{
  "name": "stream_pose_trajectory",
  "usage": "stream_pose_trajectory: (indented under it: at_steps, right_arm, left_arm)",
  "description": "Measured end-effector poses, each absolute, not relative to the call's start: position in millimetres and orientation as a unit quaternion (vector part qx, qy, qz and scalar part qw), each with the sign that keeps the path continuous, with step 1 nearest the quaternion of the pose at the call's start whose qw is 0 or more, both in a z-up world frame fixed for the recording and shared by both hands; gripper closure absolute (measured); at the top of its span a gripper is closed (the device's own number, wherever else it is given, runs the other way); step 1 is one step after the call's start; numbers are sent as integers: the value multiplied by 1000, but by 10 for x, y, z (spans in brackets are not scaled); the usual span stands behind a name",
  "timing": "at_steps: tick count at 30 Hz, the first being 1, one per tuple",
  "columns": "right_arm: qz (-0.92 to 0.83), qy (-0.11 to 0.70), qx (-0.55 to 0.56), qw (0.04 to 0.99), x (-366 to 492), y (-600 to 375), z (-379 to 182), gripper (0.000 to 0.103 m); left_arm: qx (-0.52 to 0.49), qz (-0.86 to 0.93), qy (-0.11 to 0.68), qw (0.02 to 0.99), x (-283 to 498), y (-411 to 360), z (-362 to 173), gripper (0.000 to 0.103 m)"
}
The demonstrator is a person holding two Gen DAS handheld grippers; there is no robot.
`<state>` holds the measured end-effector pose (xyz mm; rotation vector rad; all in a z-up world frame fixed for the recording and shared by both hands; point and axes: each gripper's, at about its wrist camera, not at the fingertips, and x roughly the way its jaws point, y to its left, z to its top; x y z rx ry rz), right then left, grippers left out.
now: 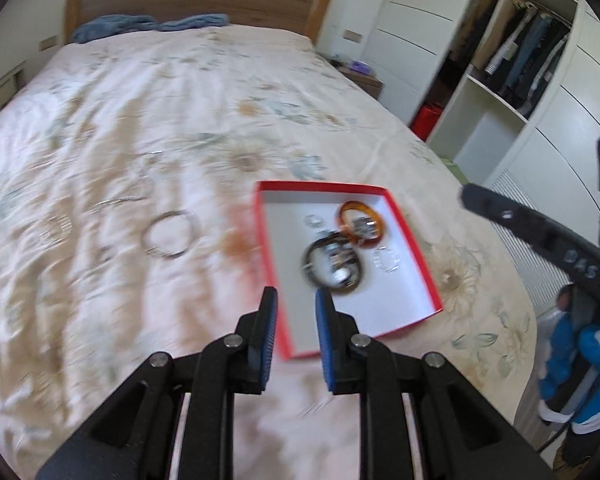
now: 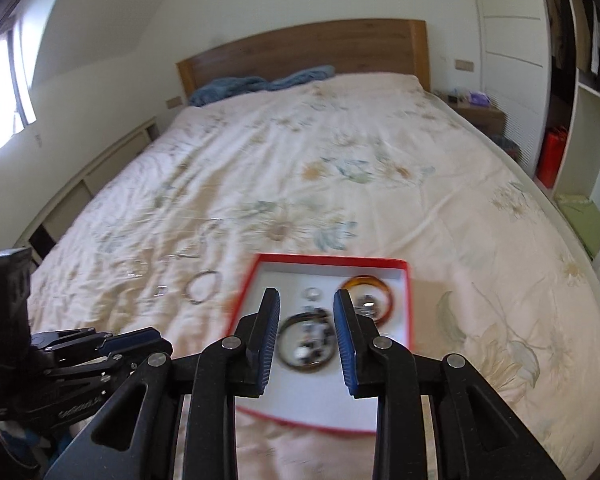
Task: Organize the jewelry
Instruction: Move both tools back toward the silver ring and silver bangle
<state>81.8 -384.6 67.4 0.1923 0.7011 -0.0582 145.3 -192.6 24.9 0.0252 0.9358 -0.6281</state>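
A red box [image 1: 410, 236] with a white floor lies on the bed; it also shows in the right wrist view [image 2: 410, 300]. It holds an amber bangle [image 1: 362, 222] [image 2: 380, 284], a dark bangle [image 1: 332, 266] [image 2: 306, 344] and small silver pieces. A silver bangle [image 1: 171, 234] [image 2: 203, 286] and thin silver chains [image 1: 116, 202] lie on the bedspread left of the box. My left gripper [image 1: 296, 300] is open and empty, above the box's near-left edge. My right gripper [image 2: 307, 300] is open and empty above the box. The left gripper's body [image 2: 72, 356] shows at lower left in the right wrist view.
The flowered bedspread [image 1: 140, 120] covers a wide bed with a wooden headboard [image 2: 300, 44] and blue cloth [image 1: 148, 24] at its head. A white wardrobe with hanging clothes [image 1: 528, 60] stands to the right. A nightstand [image 2: 480, 114] sits by the headboard.
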Motion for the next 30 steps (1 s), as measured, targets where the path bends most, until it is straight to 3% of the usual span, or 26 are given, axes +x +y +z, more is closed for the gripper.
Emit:
stream_pose_trajectory:
  at_steps: [14, 23, 24, 26, 30]
  right_arm:
    - [52, 361, 64, 929, 946, -2803, 672, 75]
    - [64, 411, 58, 908, 1647, -2626, 217, 75]
    - [63, 417, 60, 905, 1737, -2627, 162, 75]
    - [62, 430, 64, 899, 1950, -2636, 18, 75]
    - [58, 453, 66, 887, 2322, -2663, -240, 75]
  left_arm:
    - [-27, -203, 436, 876, 1484, -519, 246, 84]
    - [-48, -198, 459, 865, 1973, -425, -142, 84]
    - [-48, -201, 460, 863, 2036, -443, -177, 83]
    - [-47, -206, 462, 861, 2198, -500, -260, 67]
    - [-42, -215, 462, 860, 2548, -641, -455, 63]
